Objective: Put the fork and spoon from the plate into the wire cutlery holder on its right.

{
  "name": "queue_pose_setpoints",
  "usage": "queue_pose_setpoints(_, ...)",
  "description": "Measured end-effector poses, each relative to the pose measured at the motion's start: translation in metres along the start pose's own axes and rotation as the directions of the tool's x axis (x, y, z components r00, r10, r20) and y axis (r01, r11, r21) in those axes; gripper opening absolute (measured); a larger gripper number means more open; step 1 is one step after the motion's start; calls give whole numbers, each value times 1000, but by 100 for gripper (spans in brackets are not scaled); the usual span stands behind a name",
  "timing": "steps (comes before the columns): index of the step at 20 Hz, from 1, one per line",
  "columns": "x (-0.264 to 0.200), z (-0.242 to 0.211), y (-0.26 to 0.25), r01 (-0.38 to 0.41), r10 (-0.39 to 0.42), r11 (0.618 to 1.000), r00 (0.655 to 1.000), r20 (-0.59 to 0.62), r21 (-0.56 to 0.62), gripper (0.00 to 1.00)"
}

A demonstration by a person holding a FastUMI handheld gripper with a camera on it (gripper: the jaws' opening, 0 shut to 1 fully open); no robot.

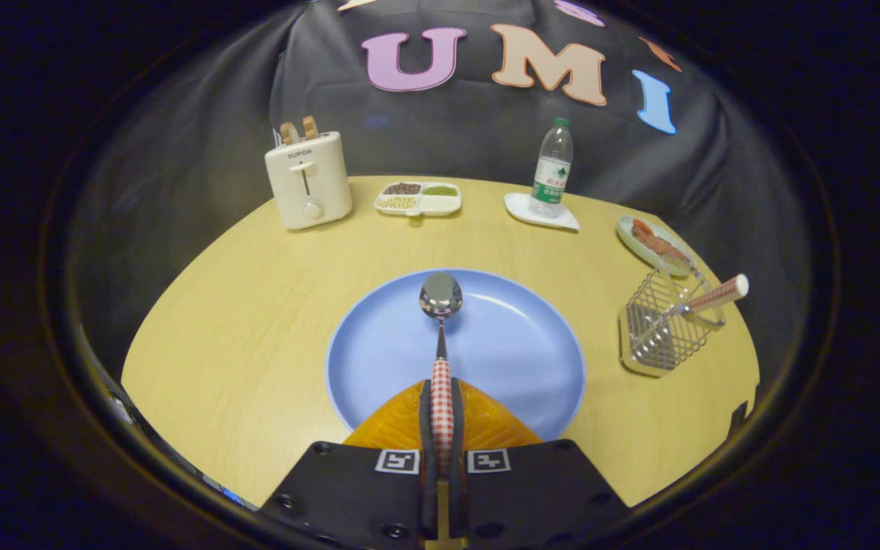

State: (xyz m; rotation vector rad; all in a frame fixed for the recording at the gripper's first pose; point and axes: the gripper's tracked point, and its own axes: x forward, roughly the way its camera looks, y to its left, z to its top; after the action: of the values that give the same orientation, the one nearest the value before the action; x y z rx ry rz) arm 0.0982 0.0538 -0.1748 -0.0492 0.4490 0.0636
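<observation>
Gripper (441, 401) jaws closing narrow on spoon (441, 336) handle, clamping both sides; bowl hovering over plate (516, 344). Fork (707, 298) leaning in wire cutlery holder (658, 332).

Bare table (608, 397) between plate (532, 382) and holder (658, 332)

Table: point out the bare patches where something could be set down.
Bare wood lies between the toaster and the blue plate, and left of the plate. The wire cutlery holder and food dish crowd the right. The gripper holds the spoon.
</observation>
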Motion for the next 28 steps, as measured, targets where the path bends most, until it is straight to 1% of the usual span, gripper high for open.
queue_pose_setpoints(2,-7,14,-3,26,-26,1000,1000,-3,-18,9)
queue_pose_setpoints(5,-21,37,-15,84,-86,993,996,-20,-78,9)
queue_pose_setpoints(7,-31,53,-22,119,-123,989,992,-38,-90,9)
queue_pose_setpoints(11,-49,88,-36,173,-172,985,981,-92,5,9)
queue_pose_setpoints(13,-59,104,-54,235,-226,969,967,-119,70,9)
queue_pose_setpoints(15,-68,116,-71,294,-270,945,948,-167,144,9)
queue_pose_setpoints(17,-73,122,-91,349,-300,915,923,-241,199,8)
queue_pose_setpoints(19,-81,123,-115,423,-338,877,880,-335,226,9)
queue_pose_setpoints(20,-85,122,-123,455,-344,856,857,-384,246,9)
queue_pose_setpoints(23,-87,117,-138,503,-294,799,806,-514,331,8)
queue_pose_setpoints(27,-77,97,-156,577,-203,704,722,-661,414,9)
queue_pose_setpoints(28,-73,93,-160,593,-183,686,702,-689,421,9)
